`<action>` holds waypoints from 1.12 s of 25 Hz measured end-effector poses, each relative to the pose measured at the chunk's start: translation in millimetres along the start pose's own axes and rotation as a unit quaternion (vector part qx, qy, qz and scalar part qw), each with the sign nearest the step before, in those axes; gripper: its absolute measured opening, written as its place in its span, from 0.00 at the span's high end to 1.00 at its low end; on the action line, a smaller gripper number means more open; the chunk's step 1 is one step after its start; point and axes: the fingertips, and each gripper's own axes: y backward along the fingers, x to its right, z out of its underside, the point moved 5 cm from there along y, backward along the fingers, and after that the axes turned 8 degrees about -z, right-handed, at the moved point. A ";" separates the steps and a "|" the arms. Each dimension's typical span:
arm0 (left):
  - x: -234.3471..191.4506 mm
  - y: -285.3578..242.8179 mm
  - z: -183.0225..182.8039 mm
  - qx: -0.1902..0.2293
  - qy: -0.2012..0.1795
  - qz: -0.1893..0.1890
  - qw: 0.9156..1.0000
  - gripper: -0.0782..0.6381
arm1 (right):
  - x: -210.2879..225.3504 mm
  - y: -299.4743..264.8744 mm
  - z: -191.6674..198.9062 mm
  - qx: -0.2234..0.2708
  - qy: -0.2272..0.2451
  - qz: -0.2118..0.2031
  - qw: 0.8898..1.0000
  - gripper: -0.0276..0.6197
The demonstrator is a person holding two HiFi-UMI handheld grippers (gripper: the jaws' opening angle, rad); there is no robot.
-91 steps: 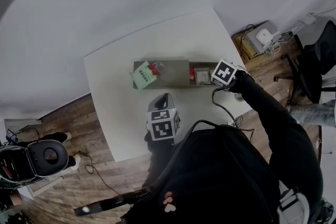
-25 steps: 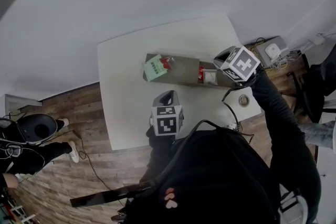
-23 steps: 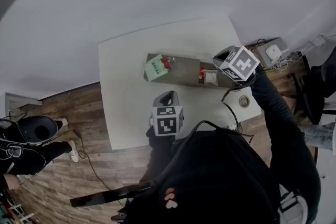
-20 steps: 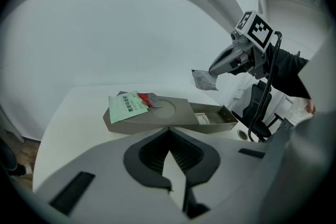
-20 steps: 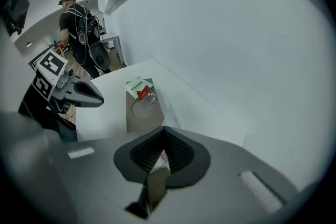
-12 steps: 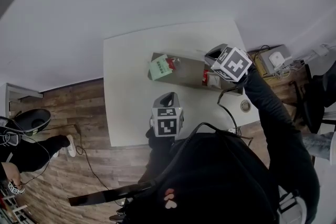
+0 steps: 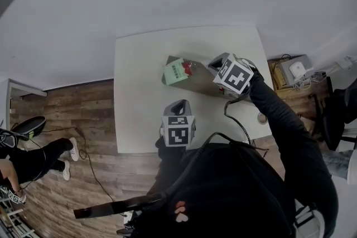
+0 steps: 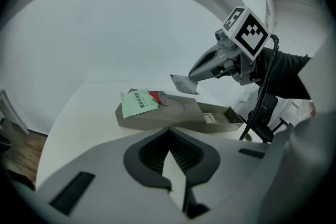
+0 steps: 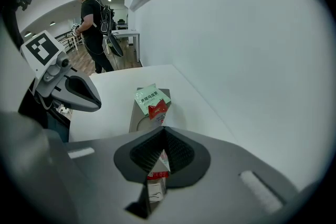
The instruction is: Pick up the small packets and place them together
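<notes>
My right claw (image 9: 157,168) pinches a small white packet (image 9: 156,186) above the middle of the tray (image 8: 152,119); green packet (image 8: 139,103) lies at its left end; left claw (image 8: 169,168) closed, empty

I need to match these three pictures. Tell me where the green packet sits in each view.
Head view: green packet just above centre, on the grey tray's left end.
Left gripper view: left of centre, on the tray's left end.
Right gripper view: near centre, on the tray's far end.
Shared landmark: the grey tray under it.
</notes>
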 end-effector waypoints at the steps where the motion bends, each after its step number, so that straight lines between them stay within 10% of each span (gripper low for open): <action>1: -1.0 0.1 0.5 0.000 0.001 -0.002 1.000 0.89 | -1.7 -4.1 -0.3 -0.001 0.002 -0.004 1.000 0.95; 28: -9.2 -1.2 5.3 -0.009 0.019 -0.022 1.000 0.89 | -21.6 -54.2 7.8 -0.020 0.017 -0.060 0.998 0.95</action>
